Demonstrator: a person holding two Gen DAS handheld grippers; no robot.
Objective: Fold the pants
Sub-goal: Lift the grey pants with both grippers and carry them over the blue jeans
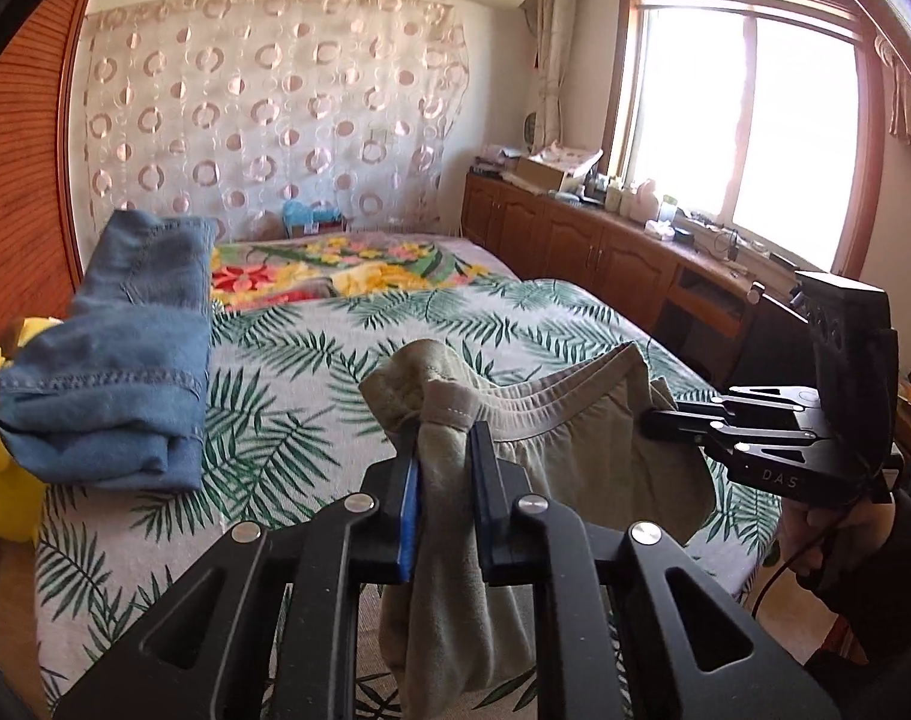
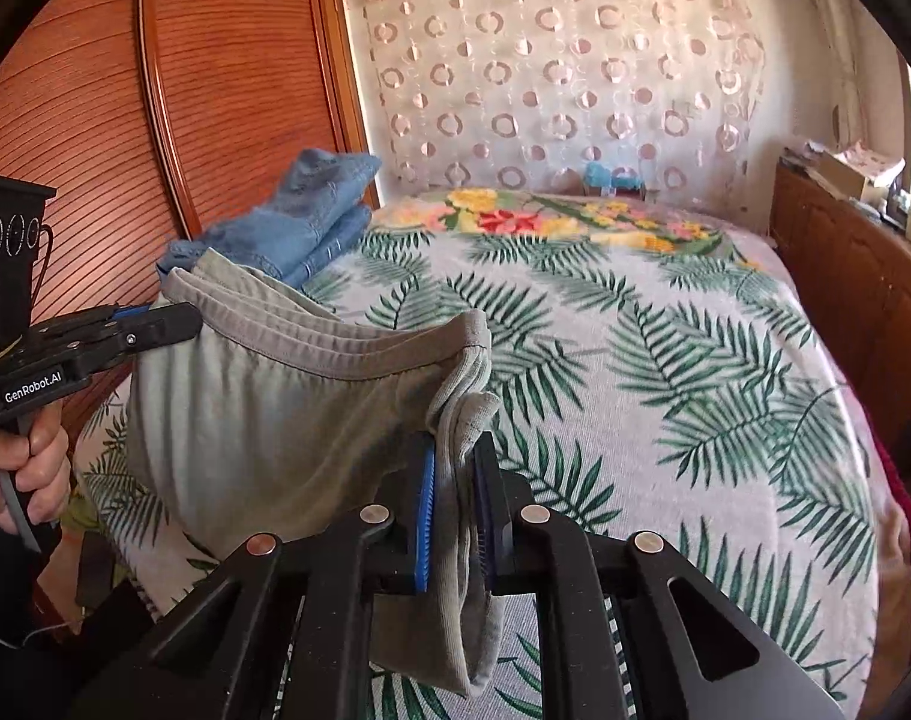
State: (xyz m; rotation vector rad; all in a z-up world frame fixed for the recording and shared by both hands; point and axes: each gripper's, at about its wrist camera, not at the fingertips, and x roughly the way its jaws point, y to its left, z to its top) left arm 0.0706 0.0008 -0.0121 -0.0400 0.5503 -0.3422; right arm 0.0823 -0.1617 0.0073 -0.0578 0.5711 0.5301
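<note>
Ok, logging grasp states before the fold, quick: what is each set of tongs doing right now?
Left tongs: closed on the waistband of the grey pants.
Right tongs: closed on the waistband's other end.

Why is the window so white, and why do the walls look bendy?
In the left wrist view, daylight overexposes the window, so nothing outside shows; in both views the fisheye lens curves straight lines, like the wooden wardrobe, and darkens the corners; the grey pants look sharp, the floral blanket softer.
</note>
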